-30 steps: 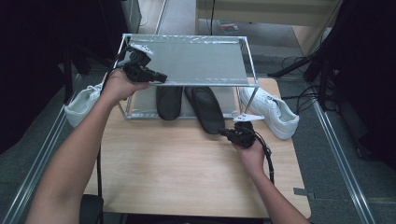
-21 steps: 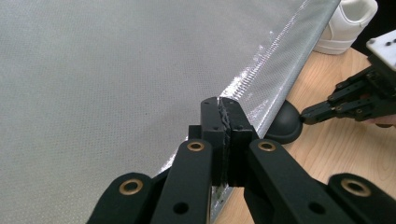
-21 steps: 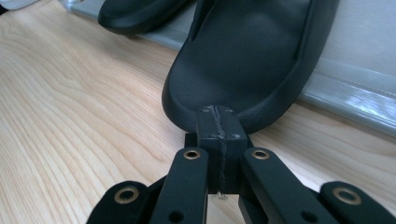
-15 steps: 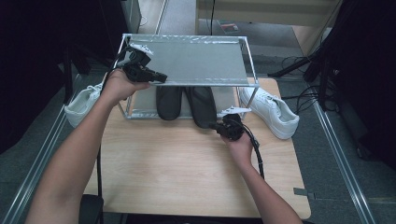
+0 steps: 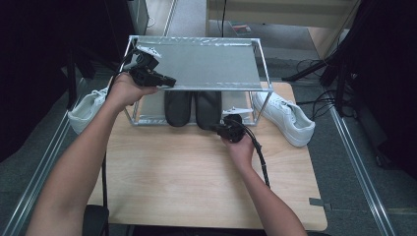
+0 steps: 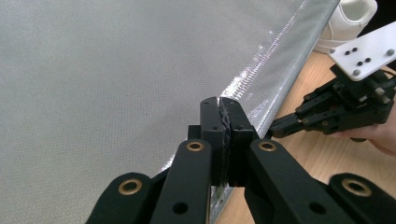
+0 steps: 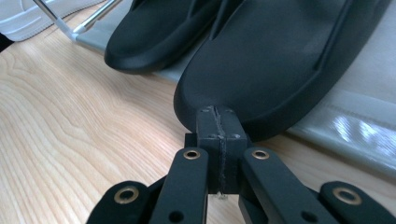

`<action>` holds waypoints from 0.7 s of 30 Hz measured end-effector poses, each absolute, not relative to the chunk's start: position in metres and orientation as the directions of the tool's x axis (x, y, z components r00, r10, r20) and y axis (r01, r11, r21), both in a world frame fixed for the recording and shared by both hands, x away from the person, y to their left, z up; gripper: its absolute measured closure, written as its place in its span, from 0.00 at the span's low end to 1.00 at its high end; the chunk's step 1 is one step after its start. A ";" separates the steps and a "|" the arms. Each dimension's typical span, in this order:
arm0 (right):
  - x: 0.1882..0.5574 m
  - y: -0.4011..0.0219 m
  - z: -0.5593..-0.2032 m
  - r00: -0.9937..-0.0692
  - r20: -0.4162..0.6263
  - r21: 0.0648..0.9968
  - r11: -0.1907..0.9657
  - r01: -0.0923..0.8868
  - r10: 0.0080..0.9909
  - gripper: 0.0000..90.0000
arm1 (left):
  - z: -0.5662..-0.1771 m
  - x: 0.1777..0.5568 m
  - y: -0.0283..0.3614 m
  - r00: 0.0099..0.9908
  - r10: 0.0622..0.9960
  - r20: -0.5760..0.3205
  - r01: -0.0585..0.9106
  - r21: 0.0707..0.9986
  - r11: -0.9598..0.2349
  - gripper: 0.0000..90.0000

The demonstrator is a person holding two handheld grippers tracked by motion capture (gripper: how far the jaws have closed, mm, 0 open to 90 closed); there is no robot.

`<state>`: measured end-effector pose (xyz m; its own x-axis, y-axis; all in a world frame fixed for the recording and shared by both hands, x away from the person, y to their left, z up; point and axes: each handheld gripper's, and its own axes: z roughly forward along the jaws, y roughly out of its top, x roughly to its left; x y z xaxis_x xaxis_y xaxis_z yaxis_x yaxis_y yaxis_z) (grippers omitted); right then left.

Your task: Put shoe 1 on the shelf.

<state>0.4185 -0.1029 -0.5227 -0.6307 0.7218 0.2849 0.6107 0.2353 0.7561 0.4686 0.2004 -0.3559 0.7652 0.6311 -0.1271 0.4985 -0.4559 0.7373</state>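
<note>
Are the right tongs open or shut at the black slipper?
Shut: the right tongs have both jaws pressed flat together, nothing between them, tips at the right-hand black foam slipper's heel edge.

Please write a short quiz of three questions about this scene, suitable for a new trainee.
1. True or false: the jaws of the right hand-held gripper are wide open.
2. What lies on the lower shelf of the metal rack? A) a white sneaker B) two black slippers C) a cable
3. Which hand-held gripper is at the rack's top shelf?

Key:
1. False: the jaws are shut, their tips at the heel of the right black slipper.
2. B: the left black slipper lies beside the right one.
3. The left hand-held gripper, at the shelf's front edge.
</note>
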 end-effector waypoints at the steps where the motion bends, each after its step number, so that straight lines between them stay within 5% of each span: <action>1: 0.419 -0.100 -0.523 -0.630 0.286 0.756 0.234 0.611 0.722 1.00 | -0.356 0.469 0.200 0.765 0.631 -0.128 0.499 0.737 -0.455 1.00; 21: 0.418 -0.079 -0.512 -0.675 0.249 0.779 0.271 0.566 0.695 1.00 | -0.354 0.466 0.199 0.757 0.646 -0.103 0.492 0.741 -0.458 0.95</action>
